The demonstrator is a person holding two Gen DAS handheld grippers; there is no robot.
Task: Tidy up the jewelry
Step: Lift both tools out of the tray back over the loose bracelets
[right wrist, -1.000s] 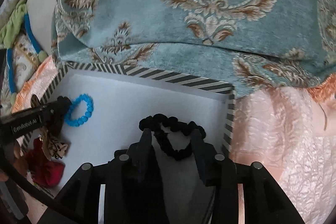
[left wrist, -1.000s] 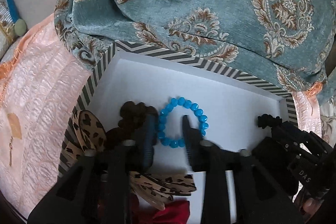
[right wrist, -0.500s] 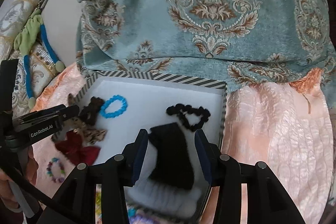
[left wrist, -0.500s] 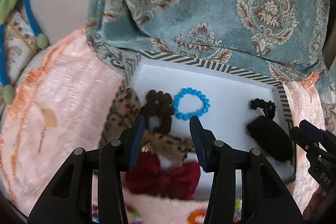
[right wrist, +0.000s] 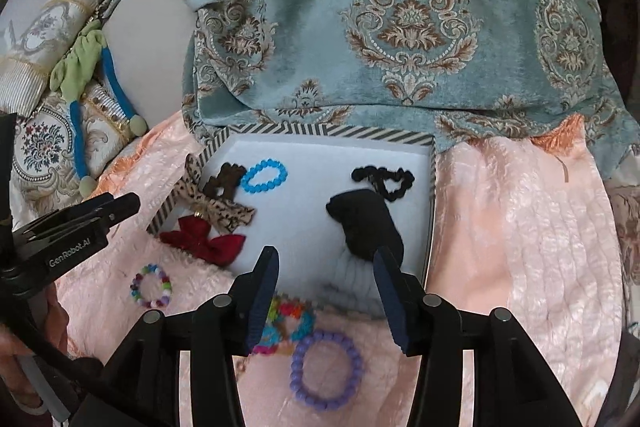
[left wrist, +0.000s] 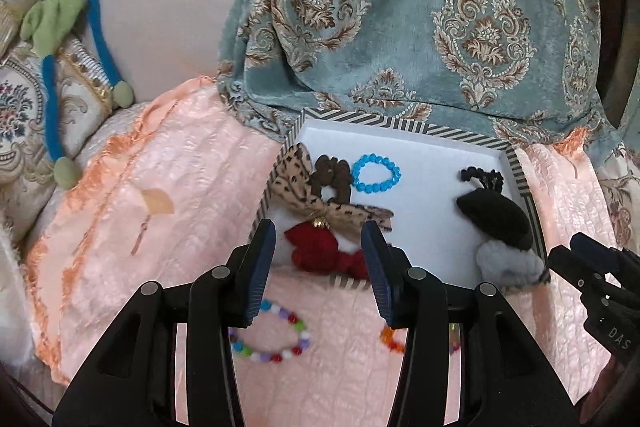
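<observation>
A striped box [left wrist: 400, 129] [right wrist: 320, 131] with a white floor lies on the peach spread. In it are a blue bead bracelet [left wrist: 376, 173] [right wrist: 265, 175], a brown scrunchie [left wrist: 332, 175], a leopard bow [left wrist: 296, 183], a red bow [left wrist: 320, 253], a black scrunchie [right wrist: 384, 179] and a black fuzzy piece [right wrist: 368, 223] on a pale fuzzy one [left wrist: 508, 263]. My left gripper [left wrist: 318, 239] hangs open above the box's near edge, empty. My right gripper [right wrist: 326, 259] hovers by the near right corner, its jaws opening with nothing between them.
On the spread in front of the box lie a multicoloured bead bracelet [left wrist: 268, 331] [right wrist: 151, 285], a purple bracelet [right wrist: 326, 367] and bright bracelets [right wrist: 288, 319]. A teal patterned throw [right wrist: 400, 27] rises behind the box. Embroidered cushions and a green-blue tie [left wrist: 52, 75] lie at the left.
Both grippers have pulled back and up from the box floor, and their jaws stand wider. The blue bracelet and black scrunchie stay in the box. The bracelets on the spread have come into view.
</observation>
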